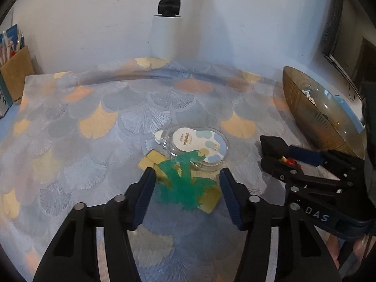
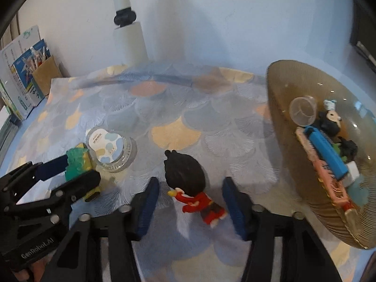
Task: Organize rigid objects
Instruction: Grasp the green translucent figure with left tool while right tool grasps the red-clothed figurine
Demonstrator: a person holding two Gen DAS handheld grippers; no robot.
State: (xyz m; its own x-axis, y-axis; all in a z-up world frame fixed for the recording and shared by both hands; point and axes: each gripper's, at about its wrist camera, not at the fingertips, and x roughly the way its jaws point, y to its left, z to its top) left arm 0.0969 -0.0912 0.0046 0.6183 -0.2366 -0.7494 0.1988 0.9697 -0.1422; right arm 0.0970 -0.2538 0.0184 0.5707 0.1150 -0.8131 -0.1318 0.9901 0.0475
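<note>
My left gripper (image 1: 186, 176) is open around a green translucent figure on a yellow base (image 1: 185, 183) that rests on the patterned cloth; it also shows in the right wrist view (image 2: 76, 161). A clear round case with a printed card (image 1: 198, 148) lies just beyond it, also seen in the right wrist view (image 2: 109, 150). My right gripper (image 2: 190, 188) is open around a small doll with black hair and red clothes (image 2: 190, 183) lying on the cloth. A ribbed amber glass bowl (image 2: 282, 108) at the right holds several small toys.
A white lamp post (image 1: 168, 16) stands at the back by the wall. A cardboard pen holder (image 1: 14, 75) and booklets (image 2: 23, 75) sit at the far left. The right gripper body (image 1: 312, 171) is close to the bowl (image 1: 303, 103) in the left wrist view.
</note>
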